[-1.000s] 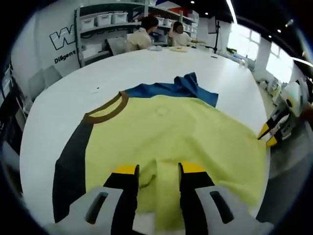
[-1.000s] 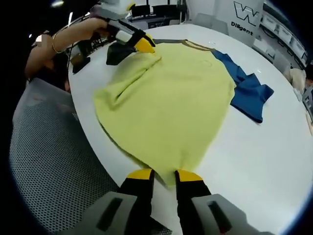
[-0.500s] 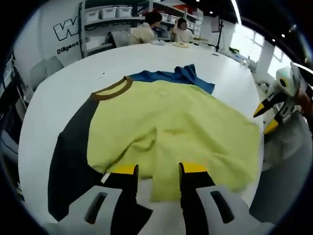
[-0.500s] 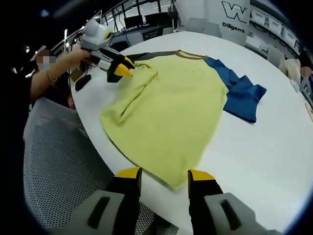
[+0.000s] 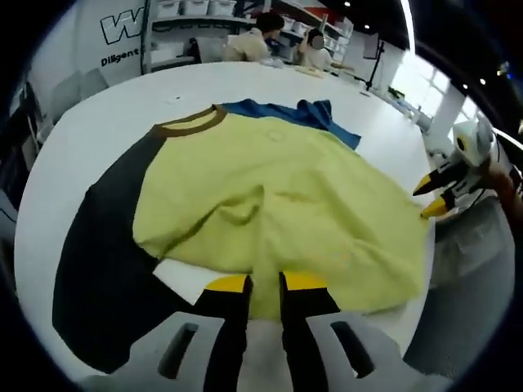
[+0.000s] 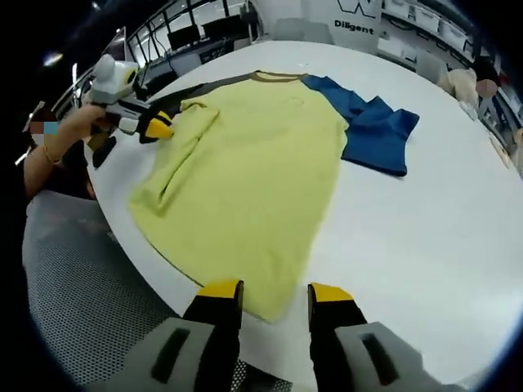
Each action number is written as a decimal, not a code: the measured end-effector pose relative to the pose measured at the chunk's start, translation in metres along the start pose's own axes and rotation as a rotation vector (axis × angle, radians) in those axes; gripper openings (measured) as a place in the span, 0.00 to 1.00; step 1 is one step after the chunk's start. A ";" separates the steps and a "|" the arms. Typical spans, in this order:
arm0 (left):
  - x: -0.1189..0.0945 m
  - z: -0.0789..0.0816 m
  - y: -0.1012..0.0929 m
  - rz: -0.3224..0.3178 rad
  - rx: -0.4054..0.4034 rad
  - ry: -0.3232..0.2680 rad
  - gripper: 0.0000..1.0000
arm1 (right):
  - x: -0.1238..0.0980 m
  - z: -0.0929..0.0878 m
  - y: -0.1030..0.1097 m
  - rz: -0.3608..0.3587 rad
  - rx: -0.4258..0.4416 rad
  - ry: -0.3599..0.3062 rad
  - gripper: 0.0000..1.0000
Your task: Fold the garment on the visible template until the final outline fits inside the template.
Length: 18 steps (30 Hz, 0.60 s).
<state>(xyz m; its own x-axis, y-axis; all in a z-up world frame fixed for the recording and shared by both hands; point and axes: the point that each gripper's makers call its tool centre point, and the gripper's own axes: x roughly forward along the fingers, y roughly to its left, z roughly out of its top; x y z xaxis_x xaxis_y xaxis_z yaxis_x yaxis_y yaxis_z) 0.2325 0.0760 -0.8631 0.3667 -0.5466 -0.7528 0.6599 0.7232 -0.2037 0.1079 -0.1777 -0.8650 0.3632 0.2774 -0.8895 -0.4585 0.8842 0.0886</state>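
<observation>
A yellow shirt (image 5: 278, 188) with a brown collar (image 5: 192, 122), a dark sleeve (image 5: 98, 253) and a blue sleeve (image 5: 302, 114) lies spread on the white table (image 5: 106, 122). My left gripper (image 5: 265, 286) has its jaws drawn close on the yellow hem near the dark sleeve, where a loose ridge of cloth runs. In the right gripper view the shirt (image 6: 245, 163) stretches away from my right gripper (image 6: 275, 292), which stands open with the hem's corner lying between its jaws. The left gripper (image 6: 155, 126) shows there at the shirt's far edge.
The right gripper (image 5: 433, 198) sits at the table's edge beside the hem. A mesh chair (image 6: 82, 294) stands close under the table rim. People sit at the far end before shelves (image 5: 176, 16). Bare table (image 6: 425, 245) lies beyond the blue sleeve (image 6: 372, 131).
The left jaws have narrowed onto the hem after standing wide apart. The right jaws let go of the hem a second ago and stay open. Both cameras have drawn back a little.
</observation>
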 end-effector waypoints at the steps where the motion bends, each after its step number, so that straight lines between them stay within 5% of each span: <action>1: 0.000 -0.004 0.000 -0.001 -0.013 0.017 0.03 | 0.001 -0.001 0.000 -0.005 0.000 0.006 0.23; 12: -0.011 -0.021 -0.003 -0.001 -0.018 0.049 0.00 | 0.004 -0.006 -0.001 -0.029 -0.040 0.034 0.13; 18: -0.028 -0.041 -0.009 0.011 -0.106 0.111 0.00 | 0.004 -0.007 -0.003 -0.040 -0.054 0.036 0.00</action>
<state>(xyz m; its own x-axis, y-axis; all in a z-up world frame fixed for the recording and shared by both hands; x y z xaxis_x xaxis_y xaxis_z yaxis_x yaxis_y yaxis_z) 0.1896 0.1024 -0.8663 0.2950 -0.4929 -0.8186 0.5812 0.7725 -0.2557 0.1047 -0.1824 -0.8718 0.3534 0.2273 -0.9074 -0.4875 0.8727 0.0288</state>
